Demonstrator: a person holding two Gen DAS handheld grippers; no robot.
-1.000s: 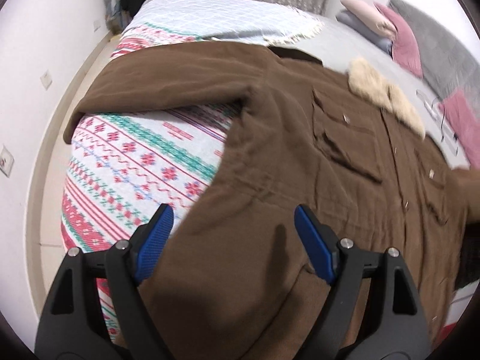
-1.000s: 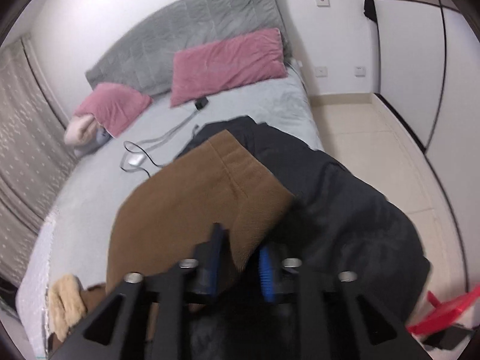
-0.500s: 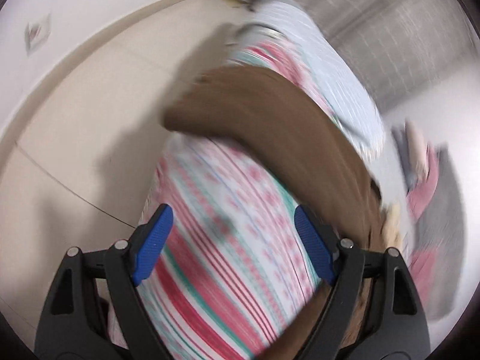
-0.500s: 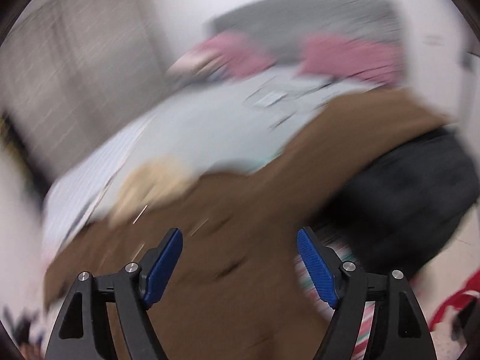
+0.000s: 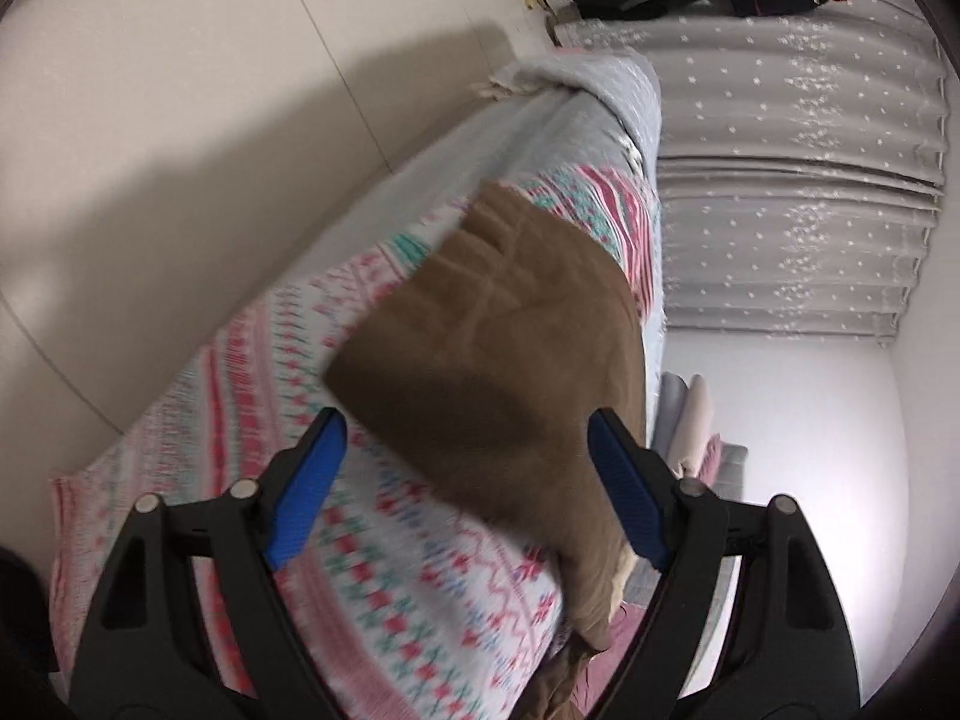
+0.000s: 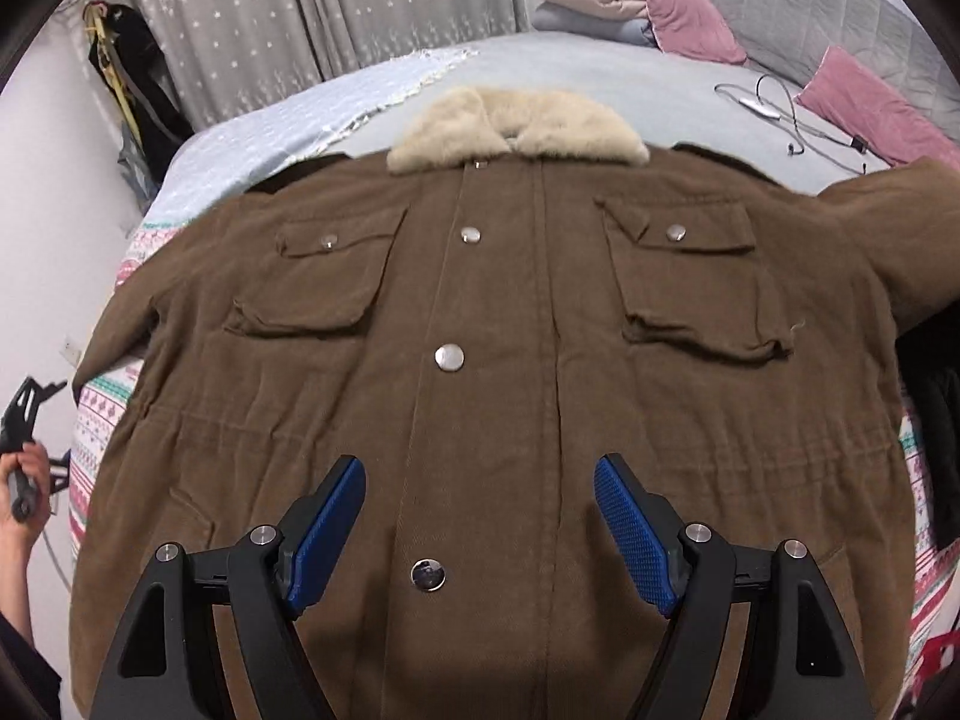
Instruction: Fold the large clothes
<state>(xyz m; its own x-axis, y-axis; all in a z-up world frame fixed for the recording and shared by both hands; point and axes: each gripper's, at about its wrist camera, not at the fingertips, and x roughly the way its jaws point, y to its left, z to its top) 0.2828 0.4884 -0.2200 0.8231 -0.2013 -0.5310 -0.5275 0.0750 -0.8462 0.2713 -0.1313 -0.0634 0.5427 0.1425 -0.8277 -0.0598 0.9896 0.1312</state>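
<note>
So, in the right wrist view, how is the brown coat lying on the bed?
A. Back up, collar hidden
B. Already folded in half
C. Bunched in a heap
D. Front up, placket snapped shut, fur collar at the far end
D: the brown coat lies spread flat, both chest pockets and its snaps showing, with the fur collar at the far end.

Grey star-dotted curtains point(image 6: 336, 6) are hanging behind the bed point(image 6: 600, 78); pink pillows point(image 6: 690, 12) are leaning on a grey headboard point(image 6: 840, 6); pale tiled floor point(image 5: 180, 120) is catching shadow.
</note>
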